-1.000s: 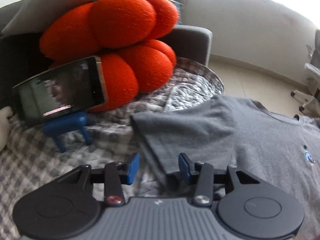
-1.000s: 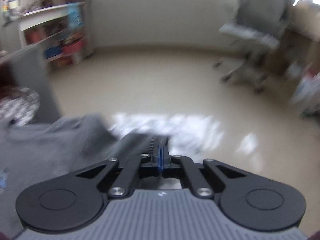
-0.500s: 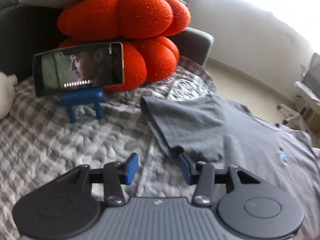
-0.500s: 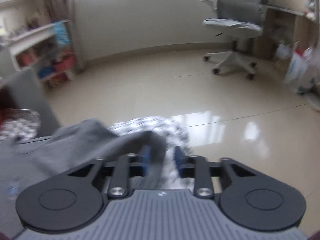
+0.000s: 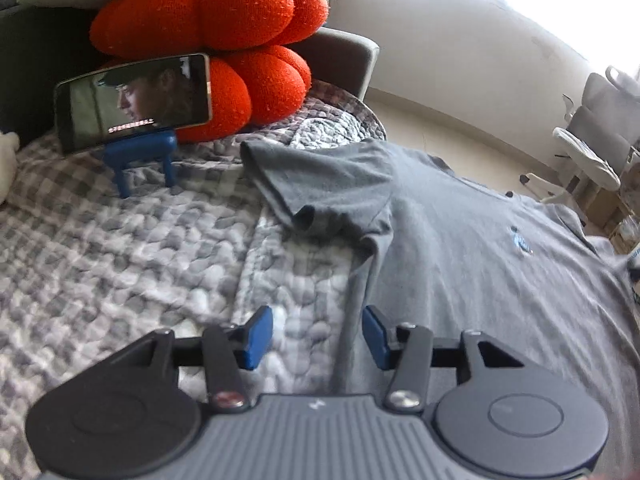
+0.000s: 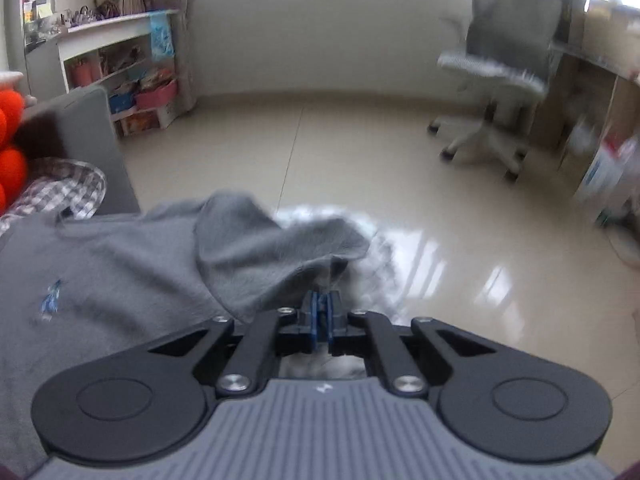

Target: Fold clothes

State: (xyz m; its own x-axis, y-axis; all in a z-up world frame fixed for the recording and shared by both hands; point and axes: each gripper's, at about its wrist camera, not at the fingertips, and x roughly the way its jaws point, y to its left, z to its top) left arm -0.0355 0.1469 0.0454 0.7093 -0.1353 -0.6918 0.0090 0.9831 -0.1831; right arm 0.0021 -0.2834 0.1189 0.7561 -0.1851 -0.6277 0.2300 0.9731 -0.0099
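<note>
A grey T-shirt [image 5: 472, 264] lies front-up on a checked blanket [image 5: 120, 264], with a small blue emblem [image 5: 520, 242] on the chest. Its one sleeve [image 5: 324, 184] lies flat toward the cushions. My left gripper [image 5: 317, 337] is open low over the blanket, and the shirt's side edge runs between its blue fingertips [image 5: 258, 338]. In the right wrist view the other sleeve [image 6: 276, 256] is tented up above the shirt's body [image 6: 100, 280]. My right gripper [image 6: 321, 314] is shut on that sleeve's hem at the bed's edge.
An orange pumpkin cushion [image 5: 224, 28] and a phone [image 5: 136, 100] on a blue stand [image 5: 140, 156] sit at the back left. A grey sofa arm [image 6: 84, 136] borders the blanket. Beyond the edge are glossy floor [image 6: 360, 152], an office chair [image 6: 500, 80] and shelves [image 6: 116, 56].
My left gripper has drawn back from the sleeve to the shirt's side edge, still open. My right gripper opened around the other sleeve, then shut on its hem.
</note>
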